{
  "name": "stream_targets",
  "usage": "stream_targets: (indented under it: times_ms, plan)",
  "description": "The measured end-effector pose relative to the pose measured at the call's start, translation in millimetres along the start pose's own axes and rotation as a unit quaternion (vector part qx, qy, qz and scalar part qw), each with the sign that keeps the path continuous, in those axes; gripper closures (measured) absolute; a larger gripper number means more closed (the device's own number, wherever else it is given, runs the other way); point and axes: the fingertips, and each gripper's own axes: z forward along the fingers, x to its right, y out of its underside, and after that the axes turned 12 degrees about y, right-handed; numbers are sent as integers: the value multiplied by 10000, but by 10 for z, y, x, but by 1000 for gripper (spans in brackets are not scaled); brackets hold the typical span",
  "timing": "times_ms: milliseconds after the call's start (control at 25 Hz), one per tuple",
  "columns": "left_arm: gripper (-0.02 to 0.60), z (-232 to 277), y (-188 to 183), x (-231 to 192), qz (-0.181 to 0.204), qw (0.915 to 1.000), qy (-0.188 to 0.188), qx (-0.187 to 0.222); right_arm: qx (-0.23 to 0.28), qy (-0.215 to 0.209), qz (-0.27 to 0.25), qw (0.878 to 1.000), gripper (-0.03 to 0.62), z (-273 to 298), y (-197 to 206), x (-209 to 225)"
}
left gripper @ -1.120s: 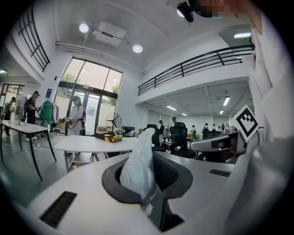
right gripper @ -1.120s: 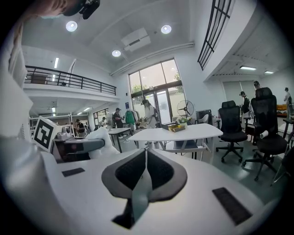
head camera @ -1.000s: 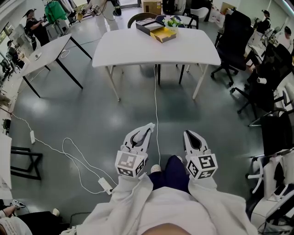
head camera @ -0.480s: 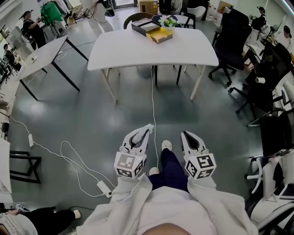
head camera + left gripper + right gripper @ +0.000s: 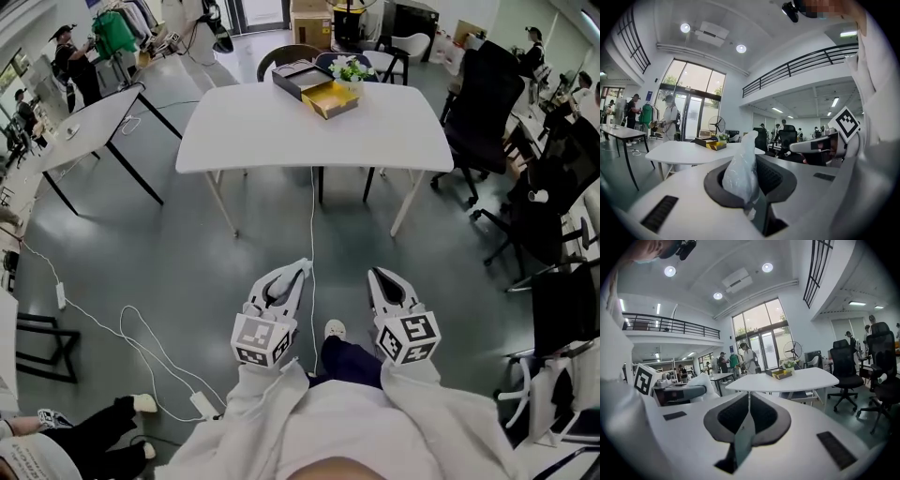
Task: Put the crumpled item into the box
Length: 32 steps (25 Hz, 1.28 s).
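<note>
Left tongs [image 5: 298, 271] pinch a crumpled wad of pale, translucent plastic film [image 5: 740, 174]. Their dark pads stand nearly together with the wad squeezed between them. Its lower end is caught deep in the throat, and its long axis runs out along the jaws, so a tapered tip pokes forward past the fingertips. Right tongs [image 5: 749, 397] are pressed together on nothing, with only a thin seam between the pads. The two are held side by side, pointing ahead and slightly down, above the grey polished floor [image 5: 187, 244].

The target is a low open box with a dark grey half and a yellow half [image 5: 317, 82]. It sits near the far edge of a white round-cornered worktop [image 5: 281, 131], just beside a small pot of white flowers [image 5: 352, 67]. From the tongs it lies straight ahead and well apart, across a stretch of floor and nearly the full depth of the worktop. In the head view it lines up between the two tongs.

Neither hand is clearly nearer, but the left carries the load, so this looks like the carry stage. The person would have to come up to the near edge and reach the left arm across. A white cable [image 5: 313, 225] trails over the floor from under the worktop toward the feet, which could trip them on the way.
</note>
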Motion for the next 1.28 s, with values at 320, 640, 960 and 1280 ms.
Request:
stream_targets:
  times_ms: [320,640,960,1280]
  plan:
    - [522,552,-56,-426,-17,9998,-191,-5,-11,-159,-64,9999,557,629,-158,322]
    - [522,976,-37,-571,-55,9998,-165,-75,-75,-181,-5,9998,557,951,-197,637]
    - [522,1127,-14,-556,-132,9998,-66,-150,-197,-178,92,9996,557,991,-155,807]
    - [520,1175,32,-507,-42,9995,204,-237,-234,-93,134,9996,557,960,-78,862]
